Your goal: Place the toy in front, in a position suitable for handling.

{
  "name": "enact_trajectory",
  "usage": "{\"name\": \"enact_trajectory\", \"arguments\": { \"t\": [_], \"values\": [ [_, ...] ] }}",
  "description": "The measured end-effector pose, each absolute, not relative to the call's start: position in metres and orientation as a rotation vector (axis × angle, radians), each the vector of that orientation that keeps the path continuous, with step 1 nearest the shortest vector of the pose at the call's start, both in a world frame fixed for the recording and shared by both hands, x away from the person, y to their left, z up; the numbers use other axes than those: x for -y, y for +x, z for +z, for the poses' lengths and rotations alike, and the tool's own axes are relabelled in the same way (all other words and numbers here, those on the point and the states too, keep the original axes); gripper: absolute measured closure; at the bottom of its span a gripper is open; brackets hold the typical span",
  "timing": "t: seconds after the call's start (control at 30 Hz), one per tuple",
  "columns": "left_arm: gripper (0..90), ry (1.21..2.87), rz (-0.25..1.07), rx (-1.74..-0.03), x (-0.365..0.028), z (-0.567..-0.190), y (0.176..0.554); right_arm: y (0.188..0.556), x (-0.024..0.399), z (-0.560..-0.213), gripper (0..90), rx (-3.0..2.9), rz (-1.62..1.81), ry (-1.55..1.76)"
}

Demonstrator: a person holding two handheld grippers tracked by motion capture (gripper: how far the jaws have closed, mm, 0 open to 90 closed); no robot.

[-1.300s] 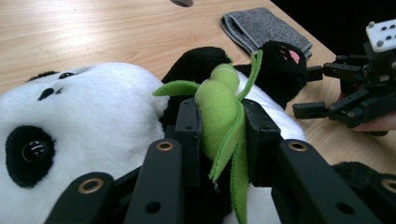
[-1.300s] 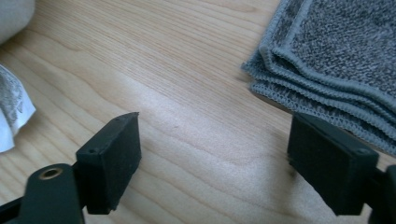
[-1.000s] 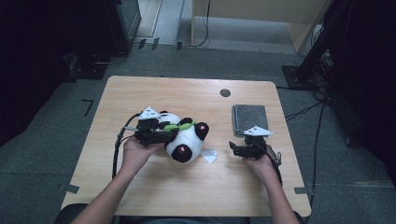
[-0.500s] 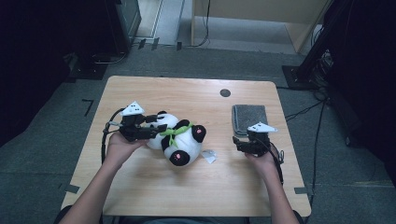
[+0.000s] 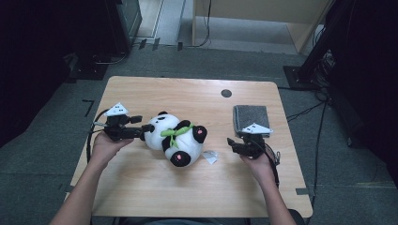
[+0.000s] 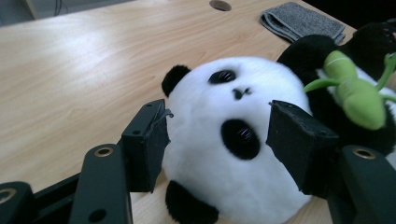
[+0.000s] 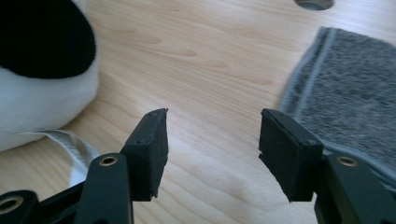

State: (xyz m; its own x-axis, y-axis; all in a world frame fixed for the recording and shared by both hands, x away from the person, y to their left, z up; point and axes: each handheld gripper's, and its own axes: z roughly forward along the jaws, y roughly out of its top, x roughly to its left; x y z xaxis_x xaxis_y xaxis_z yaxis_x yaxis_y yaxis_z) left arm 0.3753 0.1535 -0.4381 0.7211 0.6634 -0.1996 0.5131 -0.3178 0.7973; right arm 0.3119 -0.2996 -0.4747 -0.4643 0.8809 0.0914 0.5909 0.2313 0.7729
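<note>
We see a toy panda (image 5: 173, 137) lying on its back on the wooden surface (image 5: 187, 187). The left gripper (image 6: 217, 135) has its jaws on both sides of the panda's white head, and they have just closed in a little; both pads touch the fur. The right gripper (image 7: 212, 144) has jaws apart, just closing, with only bare wood between them. A grey cloth (image 7: 345, 93) lies just beside one jaw, the panda's foot (image 7: 42, 37) beyond the other.

A folded grey towel (image 5: 251, 118) lies flat on the wooden table (image 5: 187, 96).
</note>
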Motion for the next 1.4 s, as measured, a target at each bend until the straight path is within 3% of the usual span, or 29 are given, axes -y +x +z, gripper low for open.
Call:
{"name": "enact_trajectory", "arguments": {
  "t": [0.3, 0.6, 0.87, 1.4],
  "values": [
    [40.6, 2.063, 0.178, -0.867, -0.155, -0.459, 0.379, 0.308, 0.273, -0.471, 48.3, -2.220, 1.153, 1.302],
    [43.5, 1.976, 0.082, -0.913, -0.155, -0.470, 0.375, 0.299, 0.237, -0.471, 52.2, -2.322, 1.203, 1.139],
    [43.5, 1.987, 0.048, -0.887, -0.140, -0.471, 0.366, 0.307, 0.236, -0.474, 53.2, -2.299, 1.230, 1.162],
    [28.1, 1.960, 0.123, -0.935, -0.122, -0.472, 0.347, 0.343, 0.250, -0.475, 50.4, -2.244, 1.208, 1.268]
  ]
}}
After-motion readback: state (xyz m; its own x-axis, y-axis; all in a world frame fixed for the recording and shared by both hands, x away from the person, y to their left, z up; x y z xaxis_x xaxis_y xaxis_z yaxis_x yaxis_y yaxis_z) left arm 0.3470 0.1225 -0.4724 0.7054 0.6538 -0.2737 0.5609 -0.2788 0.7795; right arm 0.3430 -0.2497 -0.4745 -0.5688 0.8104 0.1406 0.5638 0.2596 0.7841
